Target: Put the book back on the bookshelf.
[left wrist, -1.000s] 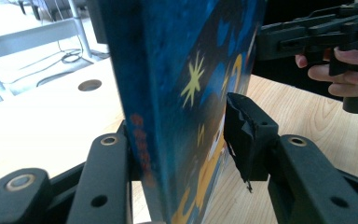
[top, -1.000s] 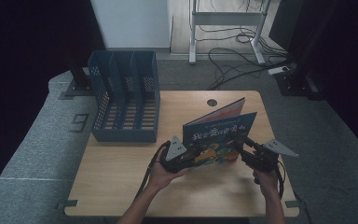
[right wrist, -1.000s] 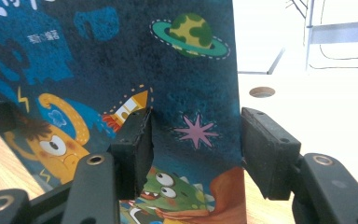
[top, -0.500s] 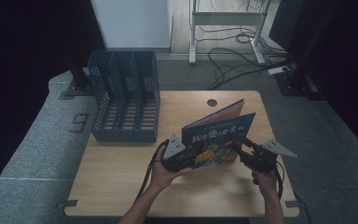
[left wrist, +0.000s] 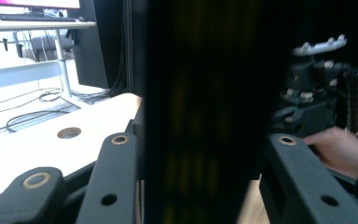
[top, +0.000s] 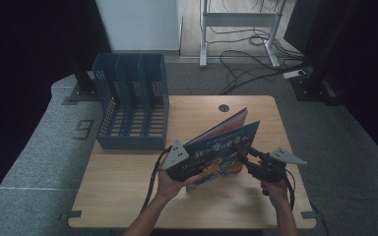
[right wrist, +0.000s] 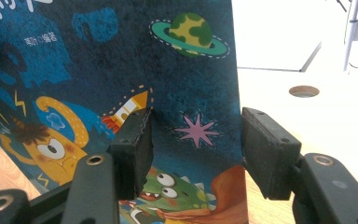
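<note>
Left gripper view: book (left wrist: 205,112) blurs dark.

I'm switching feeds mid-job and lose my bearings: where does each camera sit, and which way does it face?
High view: above the person's side, looking forward and down on the table; forearms, left gripper and right gripper at the book, rack behind.
Left gripper view: rides the left gripper, looking along its jaws at the book's edge; the other hand beyond.
Right gripper view: rides the right gripper, facing the book's cover.
Shared: book; table hole.
</note>
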Demonstrator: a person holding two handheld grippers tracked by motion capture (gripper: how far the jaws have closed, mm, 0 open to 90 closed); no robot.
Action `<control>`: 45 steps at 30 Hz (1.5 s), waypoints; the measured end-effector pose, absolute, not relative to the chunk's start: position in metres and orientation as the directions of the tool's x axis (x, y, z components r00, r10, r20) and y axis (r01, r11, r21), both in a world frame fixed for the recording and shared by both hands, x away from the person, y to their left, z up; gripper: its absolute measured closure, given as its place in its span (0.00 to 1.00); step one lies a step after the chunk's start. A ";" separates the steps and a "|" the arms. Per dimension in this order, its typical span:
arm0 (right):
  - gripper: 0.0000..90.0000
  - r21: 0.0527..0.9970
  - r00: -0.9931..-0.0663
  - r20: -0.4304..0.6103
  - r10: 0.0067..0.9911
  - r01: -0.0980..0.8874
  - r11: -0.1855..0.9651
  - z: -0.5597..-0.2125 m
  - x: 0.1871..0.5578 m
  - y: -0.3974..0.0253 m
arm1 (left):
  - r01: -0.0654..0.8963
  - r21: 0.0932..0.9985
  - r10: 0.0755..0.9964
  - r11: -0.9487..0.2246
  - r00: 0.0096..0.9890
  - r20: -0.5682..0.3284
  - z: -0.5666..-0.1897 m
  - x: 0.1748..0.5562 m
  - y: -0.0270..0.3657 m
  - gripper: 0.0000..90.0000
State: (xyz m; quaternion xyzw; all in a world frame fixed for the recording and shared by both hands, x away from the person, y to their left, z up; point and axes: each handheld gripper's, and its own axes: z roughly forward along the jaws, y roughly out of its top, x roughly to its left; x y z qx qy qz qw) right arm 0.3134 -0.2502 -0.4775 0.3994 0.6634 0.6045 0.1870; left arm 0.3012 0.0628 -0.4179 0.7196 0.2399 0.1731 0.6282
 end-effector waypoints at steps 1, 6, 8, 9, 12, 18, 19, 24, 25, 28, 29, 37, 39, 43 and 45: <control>0.48 0.952 -0.608 0.235 0.758 0.302 -0.053 -0.478 0.313 -0.248 | 0.130 0.987 0.562 -0.094 0.825 -0.055 -0.418 0.301 0.063 0.69; 0.47 0.952 -0.611 0.238 0.755 0.300 -0.057 -0.479 0.313 -0.244 | 0.120 0.988 0.559 -0.098 0.828 -0.045 -0.418 0.298 0.066 0.73; 0.46 0.953 -0.612 0.238 0.754 0.298 -0.059 -0.479 0.314 -0.244 | 0.112 0.988 0.553 -0.102 0.832 -0.037 -0.418 0.296 0.065 0.76; 0.45 0.954 -0.611 0.232 0.757 0.296 -0.054 -0.480 0.314 -0.243 | 0.112 0.988 0.546 -0.102 0.837 -0.038 -0.418 0.295 0.065 0.79; 0.40 0.954 -0.598 0.209 0.774 0.298 -0.027 -0.483 0.316 -0.238 | 0.098 0.989 0.535 -0.111 0.844 -0.023 -0.418 0.291 0.063 0.85; 0.43 0.948 -0.608 0.212 0.765 0.317 -0.012 -0.486 0.318 -0.235 | 0.090 0.993 0.548 -0.081 0.836 -0.031 -0.421 0.288 0.062 0.90; 0.42 0.949 -0.610 0.211 0.764 0.316 -0.009 -0.486 0.317 -0.234 | 0.091 0.993 0.550 -0.076 0.835 -0.035 -0.422 0.288 0.062 0.90; 0.42 0.948 -0.612 0.211 0.762 0.318 -0.008 -0.486 0.317 -0.233 | 0.140 0.988 0.536 -0.066 0.840 -0.083 -0.426 0.290 0.059 0.84; 0.42 0.948 -0.613 0.214 0.760 0.318 -0.010 -0.486 0.317 -0.233 | 0.140 0.988 0.537 -0.062 0.839 -0.085 -0.428 0.290 0.058 0.81; 0.44 0.947 -0.629 0.212 0.748 0.322 0.003 -0.486 0.317 -0.231 | 0.143 0.989 0.552 -0.034 0.827 -0.101 -0.432 0.287 0.055 0.79; 0.45 0.946 -0.633 0.210 0.745 0.324 0.009 -0.486 0.317 -0.231 | 0.140 0.990 0.558 -0.035 0.824 -0.097 -0.432 0.287 0.055 0.78; 0.46 0.944 -0.641 0.211 0.738 0.329 0.015 -0.487 0.318 -0.228 | 0.131 0.990 0.585 -0.054 0.807 -0.075 -0.431 0.286 0.055 0.89; 0.46 0.945 -0.641 0.211 0.738 0.328 0.014 -0.486 0.318 -0.229 | 0.121 0.991 0.588 -0.062 0.807 -0.062 -0.431 0.286 0.054 0.89; 0.46 0.945 -0.635 0.212 0.743 0.327 0.010 -0.486 0.317 -0.232 | 0.111 0.991 0.597 -0.069 0.801 -0.048 -0.431 0.285 0.054 0.91; 0.46 0.945 -0.630 0.211 0.747 0.327 0.008 -0.486 0.318 -0.235 | 0.115 0.991 0.608 -0.065 0.792 -0.052 -0.431 0.285 0.055 0.91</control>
